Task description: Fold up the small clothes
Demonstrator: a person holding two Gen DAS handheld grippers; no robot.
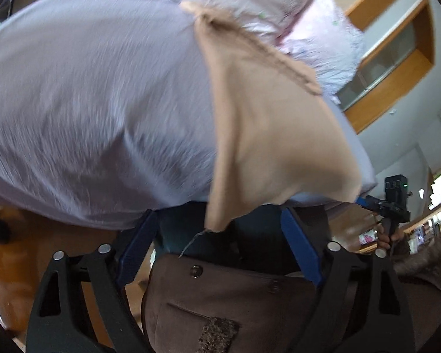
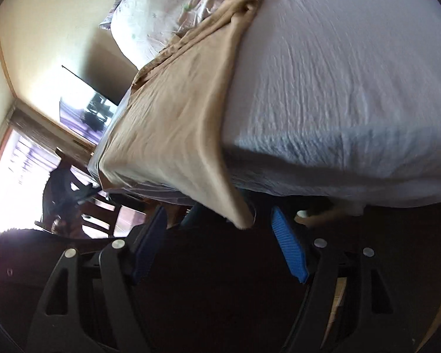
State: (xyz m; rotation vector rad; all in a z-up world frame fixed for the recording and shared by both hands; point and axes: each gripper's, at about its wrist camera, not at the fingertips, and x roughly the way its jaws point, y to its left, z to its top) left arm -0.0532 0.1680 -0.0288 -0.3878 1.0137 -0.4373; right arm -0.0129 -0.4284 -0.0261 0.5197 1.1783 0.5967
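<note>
Two grippers, left gripper point(image 1: 220, 235) and right gripper point(image 2: 217, 232), are being held released, grasping nothing. The tan garment point(image 2: 167, 123) is lying draped over the bed's point(image 2: 338, 103) near edge; its hanging corners should be pinched evenly.

Motion blur smears my view of the bed sheet point(image 1: 88, 103), the tan garment's point(image 2: 173, 135) far end bunches out of sight near the quilt point(image 2: 161, 8), and window glare point(image 2: 11, 176) washes everything there.
</note>
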